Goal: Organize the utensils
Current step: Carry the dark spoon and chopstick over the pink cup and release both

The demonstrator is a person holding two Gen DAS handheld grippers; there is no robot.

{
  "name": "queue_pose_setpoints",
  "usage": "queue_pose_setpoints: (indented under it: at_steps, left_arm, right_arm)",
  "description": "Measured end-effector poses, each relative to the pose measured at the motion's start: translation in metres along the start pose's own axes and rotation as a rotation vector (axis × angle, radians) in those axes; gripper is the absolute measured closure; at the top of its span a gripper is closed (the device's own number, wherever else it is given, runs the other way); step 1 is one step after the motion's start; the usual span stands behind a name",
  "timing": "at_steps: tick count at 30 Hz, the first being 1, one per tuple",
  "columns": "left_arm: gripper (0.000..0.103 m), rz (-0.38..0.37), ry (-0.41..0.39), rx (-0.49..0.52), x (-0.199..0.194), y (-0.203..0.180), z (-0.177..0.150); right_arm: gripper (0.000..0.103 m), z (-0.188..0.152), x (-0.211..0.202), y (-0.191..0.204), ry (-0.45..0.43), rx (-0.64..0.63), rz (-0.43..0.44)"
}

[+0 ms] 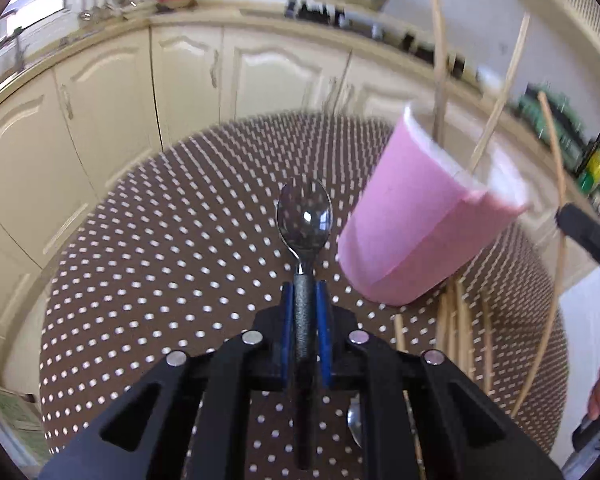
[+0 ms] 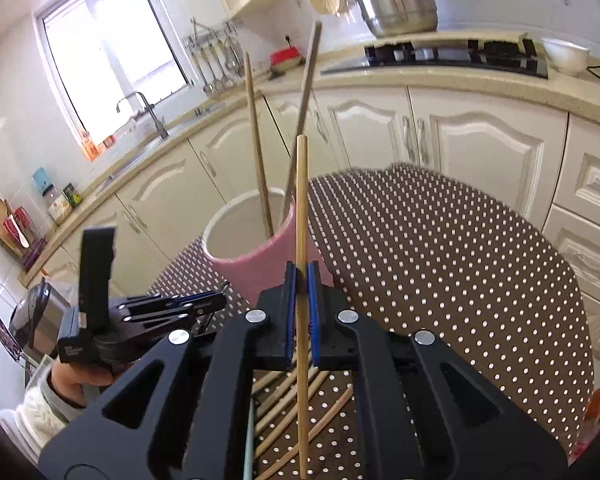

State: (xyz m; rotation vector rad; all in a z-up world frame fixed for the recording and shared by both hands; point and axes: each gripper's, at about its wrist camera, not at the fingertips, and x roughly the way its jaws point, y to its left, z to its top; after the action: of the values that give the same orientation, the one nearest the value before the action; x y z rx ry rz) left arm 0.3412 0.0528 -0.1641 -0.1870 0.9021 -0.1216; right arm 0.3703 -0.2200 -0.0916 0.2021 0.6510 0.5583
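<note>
**Spoon and chopstick both in hand, cup waiting**

The spoon (image 1: 305, 216) sat clamped by its dark handle in the left gripper (image 1: 305, 292), over the dotted table (image 1: 160, 240). Stiff steel, probably slippery; the textured handle looked the safer hold. The right gripper (image 2: 301, 276) pinched a light chopstick (image 2: 301, 200) near mid-length, just beside the pink cup (image 2: 256, 268) holding two more.

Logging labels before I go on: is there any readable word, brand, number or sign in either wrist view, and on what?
None can be read.
White print on the left gripper's black body: too small and blurred.
Packets on the counter by the sink: labels blurred.
Bottles at the right edge of the left wrist view: blurred.
Pink cup: no text visible.
</note>
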Motion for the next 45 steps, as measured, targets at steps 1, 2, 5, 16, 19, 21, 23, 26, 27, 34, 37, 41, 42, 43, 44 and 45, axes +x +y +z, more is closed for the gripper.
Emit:
queue_pose_setpoints:
  at_steps: [1, 2, 5, 16, 19, 21, 23, 26, 27, 34, 37, 41, 42, 43, 44, 45]
  left_arm:
    - [0.092, -0.008, -0.047, -0.008, -0.013, 0.001, -0.001]
    - [0.092, -0.016, -0.087, -0.012, -0.024, 0.0, -0.001]
    - [0.092, -0.076, -0.241, -0.02, -0.062, -0.003, 0.003]
    - [0.092, -0.253, -0.736, 0.024, -0.119, -0.046, 0.031]
    - [0.092, -0.275, -0.776, 0.0, -0.107, -0.057, 0.043]
    - [0.092, -0.275, -0.784, -0.012, -0.102, -0.06, 0.045]
    - [0.092, -0.293, -0.773, -0.022, -0.091, -0.062, 0.048]
    - [0.092, -0.312, -0.761, -0.043, -0.076, -0.056, 0.052]
    - [0.092, -0.323, -0.757, -0.049, -0.071, -0.054, 0.053]
    - [0.092, -0.327, -0.745, -0.062, -0.045, -0.049, 0.056]
    - [0.092, -0.3, -0.745, -0.045, -0.037, -0.052, 0.055]
    - [0.092, -0.283, -0.723, -0.026, -0.031, -0.053, 0.05]
    - [0.092, -0.281, -0.717, -0.026, -0.031, -0.053, 0.049]
    - [0.092, -0.278, -0.71, -0.026, -0.031, -0.053, 0.049]
    - [0.092, -0.277, -0.7, -0.025, -0.031, -0.053, 0.048]
    - [0.092, -0.275, -0.687, -0.019, -0.031, -0.054, 0.048]
  right_arm:
    - [0.097, 0.003, -0.006, 0.003, -0.021, -0.001, 0.008]
    - [0.097, 0.006, -0.011, 0.005, -0.044, -0.003, 0.014]
    - [0.097, 0.017, -0.026, 0.013, -0.117, -0.011, 0.032]
    - [0.097, 0.058, -0.05, 0.046, -0.431, -0.042, 0.024]
    - [0.097, 0.062, -0.044, 0.05, -0.496, -0.042, 0.007]
    - [0.097, 0.066, -0.039, 0.05, -0.534, -0.04, -0.006]
    - [0.097, 0.069, -0.033, 0.048, -0.556, -0.039, -0.012]
    - [0.097, 0.071, -0.024, 0.046, -0.579, -0.044, -0.027]
    - [0.097, 0.071, -0.021, 0.044, -0.586, -0.043, -0.027]
    - [0.097, 0.068, -0.001, 0.035, -0.569, -0.04, -0.034]
    - [0.097, 0.064, 0.004, 0.034, -0.564, -0.044, -0.037]
    - [0.097, 0.056, 0.009, 0.035, -0.541, -0.05, -0.039]
    - [0.097, 0.054, 0.01, 0.035, -0.535, -0.052, -0.039]
    - [0.097, 0.051, 0.01, 0.036, -0.53, -0.057, -0.043]
    - [0.097, 0.05, 0.01, 0.036, -0.526, -0.058, -0.046]
    - [0.097, 0.048, 0.01, 0.035, -0.522, -0.056, -0.047]
